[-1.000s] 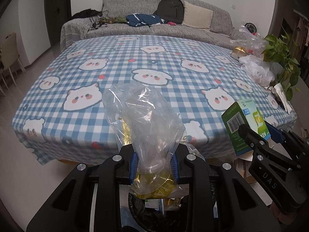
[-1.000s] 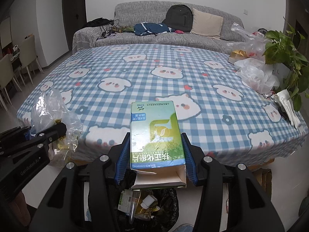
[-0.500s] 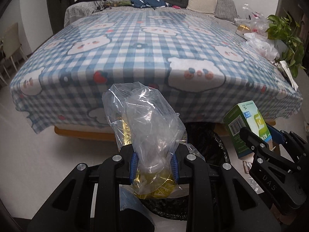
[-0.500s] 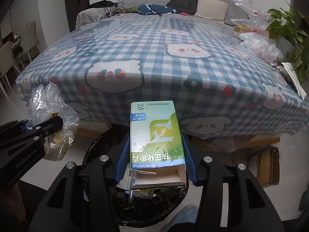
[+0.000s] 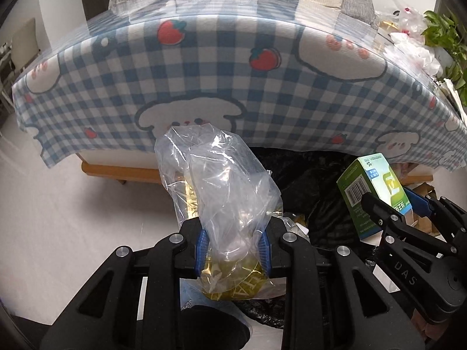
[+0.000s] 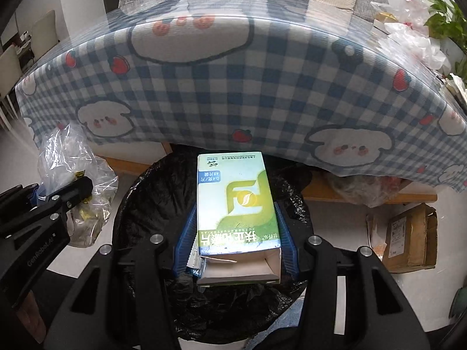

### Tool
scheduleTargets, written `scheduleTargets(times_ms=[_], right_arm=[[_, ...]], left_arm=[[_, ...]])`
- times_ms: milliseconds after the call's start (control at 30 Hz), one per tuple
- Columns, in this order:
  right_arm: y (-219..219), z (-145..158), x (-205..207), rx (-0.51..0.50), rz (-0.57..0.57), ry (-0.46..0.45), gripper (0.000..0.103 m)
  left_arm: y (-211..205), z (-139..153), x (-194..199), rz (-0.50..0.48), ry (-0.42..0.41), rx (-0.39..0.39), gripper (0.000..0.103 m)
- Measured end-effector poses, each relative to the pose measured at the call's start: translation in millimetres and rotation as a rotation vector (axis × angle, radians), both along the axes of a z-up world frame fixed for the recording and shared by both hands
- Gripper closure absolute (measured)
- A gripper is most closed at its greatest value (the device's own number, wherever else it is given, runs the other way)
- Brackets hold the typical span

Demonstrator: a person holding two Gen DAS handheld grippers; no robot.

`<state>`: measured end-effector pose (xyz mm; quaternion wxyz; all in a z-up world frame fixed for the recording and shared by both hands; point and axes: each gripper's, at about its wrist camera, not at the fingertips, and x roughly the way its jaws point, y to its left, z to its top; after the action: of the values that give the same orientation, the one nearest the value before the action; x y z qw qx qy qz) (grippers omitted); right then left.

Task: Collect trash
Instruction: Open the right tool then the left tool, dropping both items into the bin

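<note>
My left gripper (image 5: 232, 248) is shut on a crumpled clear plastic bag (image 5: 221, 186) with gold wrappers inside, held at the left rim of a bin lined with a black bag (image 5: 315, 204). My right gripper (image 6: 236, 245) is shut on a green and white cardboard box (image 6: 236, 201), its open end toward the camera, held directly above the black-lined bin (image 6: 151, 204). The box also shows in the left wrist view (image 5: 370, 192), and the plastic bag in the right wrist view (image 6: 76, 186).
The table's blue checked cloth with bear prints (image 6: 233, 87) hangs just behind the bin. A brown cardboard box (image 6: 408, 239) sits on the floor to the right. White plastic bags (image 6: 414, 43) and a green plant (image 6: 446, 14) stand at the table's far right.
Both grippers have dropped from above table height to below the table edge. The bin now lies right under the box, and the plastic bag sits at its left rim.
</note>
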<state>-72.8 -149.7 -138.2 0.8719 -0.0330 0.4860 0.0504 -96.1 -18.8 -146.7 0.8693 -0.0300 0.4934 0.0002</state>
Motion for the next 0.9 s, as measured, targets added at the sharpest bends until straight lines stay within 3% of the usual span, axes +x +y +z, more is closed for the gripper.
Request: scheduleTargets(times_ms=[100,167,367,900], right_arm=[[2,-1,1,-0.008,0.003,0.002,0.041],[0,3,0,-0.009,-0.001,-0.022,0.026],[-23,2,3,-0.013,-0.044,-0.045,0.015],[-119,-18,-14,-0.005,-0.204,-0.025,0.010]], left_arm=[[1,-4,1,0.008,0.012,0.002,0.075],[-2,-5,3,0.007,0.011,0.004,0.075],[-22,-18,12,-0.020,0.016,0.008,0.074],[-99,-39,17,-0.128,0.011,-0.010,0.072]])
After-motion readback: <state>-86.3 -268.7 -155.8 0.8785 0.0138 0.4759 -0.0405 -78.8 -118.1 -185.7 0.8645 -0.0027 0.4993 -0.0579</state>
